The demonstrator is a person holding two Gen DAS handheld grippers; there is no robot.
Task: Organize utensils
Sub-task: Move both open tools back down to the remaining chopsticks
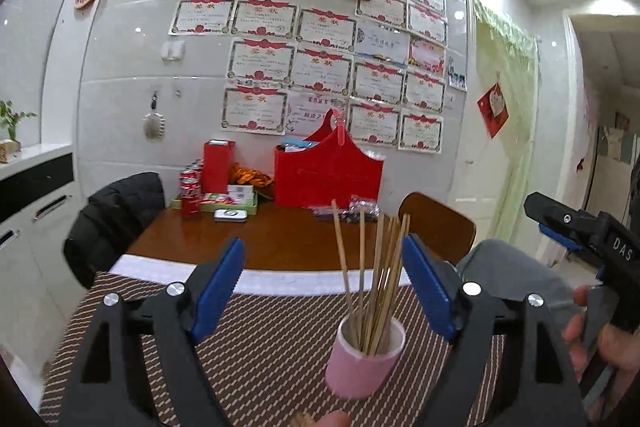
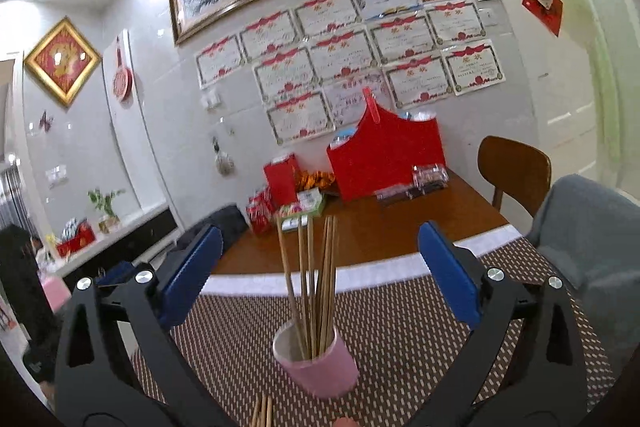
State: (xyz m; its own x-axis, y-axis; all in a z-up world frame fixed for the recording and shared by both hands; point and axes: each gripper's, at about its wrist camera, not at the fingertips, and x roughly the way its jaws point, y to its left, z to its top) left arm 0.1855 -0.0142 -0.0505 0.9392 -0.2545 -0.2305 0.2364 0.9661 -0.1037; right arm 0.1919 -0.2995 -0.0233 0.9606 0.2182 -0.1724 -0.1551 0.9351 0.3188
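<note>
Your left gripper (image 1: 324,287) has its blue fingers (image 1: 218,291) spread wide with nothing pinched between them. Seen from its own camera, a pink cup (image 1: 362,361) stands upright on the striped brown mat (image 1: 248,347) just ahead, closer to the right-hand finger than to the left one. A bundle of wooden chopsticks (image 1: 374,275) stands in the cup, fanning out at the top, and the pads do not touch them.

Your right gripper (image 2: 320,275) is likewise spread wide and holds nothing. From its camera the same cup (image 2: 320,367) sits about midway between the two fingers (image 2: 450,275), low in the view, with the chopsticks (image 2: 314,283) rising nearly straight up from it. At the bottom edge a few more chopstick ends (image 2: 262,411) show in front of the cup; what they rest on you cannot tell from here.

In the left camera's view your right hand (image 1: 592,343) shows at the right edge, wrapped around the handle of the other gripper.

The mat covers the near part of a brown wooden surface (image 1: 280,239). At the far side of that surface, against the tiled wall, stand a red basket (image 1: 328,171), a row of red cans (image 1: 190,189) and a small red box (image 1: 218,165). A wooden chair (image 2: 516,167) stands at the right, and a dark jacket (image 1: 116,219) hangs over a chair at the left.
</note>
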